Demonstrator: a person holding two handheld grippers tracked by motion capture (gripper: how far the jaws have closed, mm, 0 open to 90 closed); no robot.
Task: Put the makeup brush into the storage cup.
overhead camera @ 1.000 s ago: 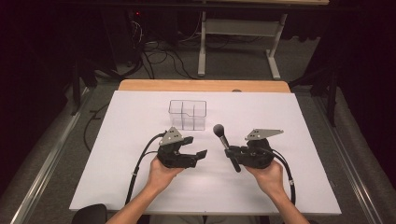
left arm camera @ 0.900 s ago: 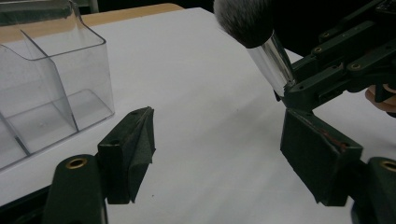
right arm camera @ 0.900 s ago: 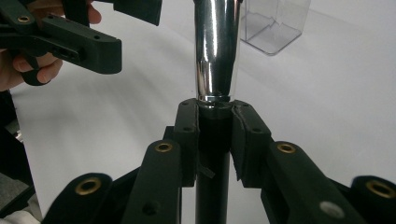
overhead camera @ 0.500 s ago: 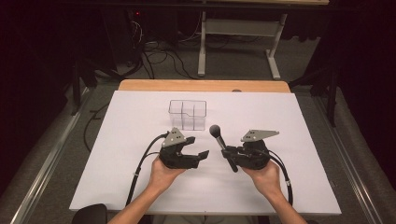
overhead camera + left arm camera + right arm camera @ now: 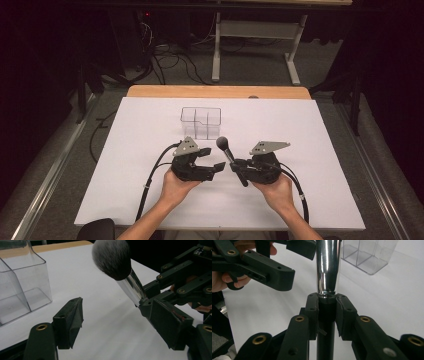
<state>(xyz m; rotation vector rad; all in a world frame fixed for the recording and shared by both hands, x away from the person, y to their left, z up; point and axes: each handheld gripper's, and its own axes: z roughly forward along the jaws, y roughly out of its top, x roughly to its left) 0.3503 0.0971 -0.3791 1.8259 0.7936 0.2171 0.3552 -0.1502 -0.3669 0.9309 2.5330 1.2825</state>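
On the white table [image 5: 320, 150], both forearms reach forward, hands low. The clear organizer [image 5: 201, 122] stands just beyond the left hand-held gripper [image 5: 212, 167], whose jaws gape empty. The right hand-held gripper [image 5: 237, 167] clamps the makeup brush [image 5: 227, 152] by its handle, bristles tilted up toward the organizer.

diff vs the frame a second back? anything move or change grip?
The right gripper has shifted a little left, toward the left gripper, carrying the makeup brush with it. Its jaws stay clamped on the brush handle. The left gripper stays open, holding nothing. The clear organizer has not moved on the table.
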